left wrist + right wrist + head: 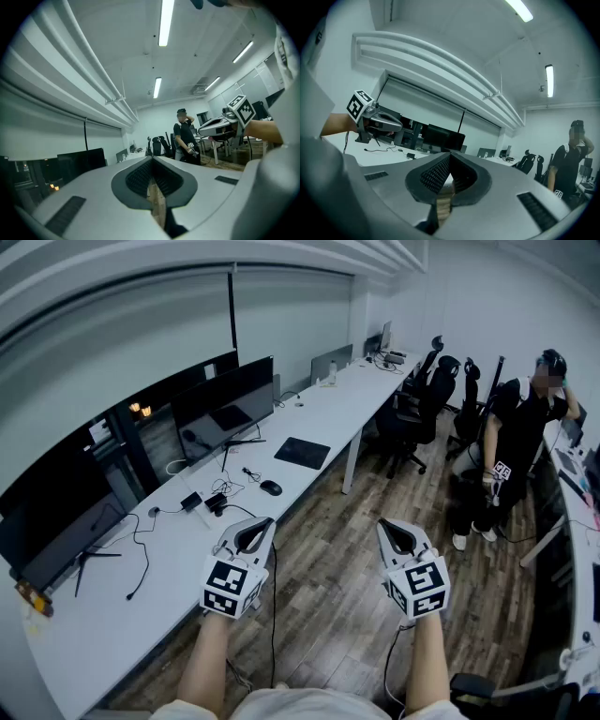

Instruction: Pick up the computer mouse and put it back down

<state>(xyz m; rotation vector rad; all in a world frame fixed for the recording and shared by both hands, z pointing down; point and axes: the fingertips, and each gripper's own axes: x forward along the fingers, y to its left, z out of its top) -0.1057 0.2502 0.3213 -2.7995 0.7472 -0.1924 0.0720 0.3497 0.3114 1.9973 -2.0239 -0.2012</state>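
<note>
Approach stage, before any grasp. The left gripper (265,521) and right gripper (384,524) are held level above the floor, each with jaws closed on nothing. The mouse (271,487) lies untouched on the desk (323,404), ahead of the left gripper. The next move probably calls for opening one gripper's jaws and reaching forward to straddle the mouse.

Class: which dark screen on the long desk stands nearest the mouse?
The wide middle screen, just behind the mouse. The left screen and the far screens stand farther off.
</note>
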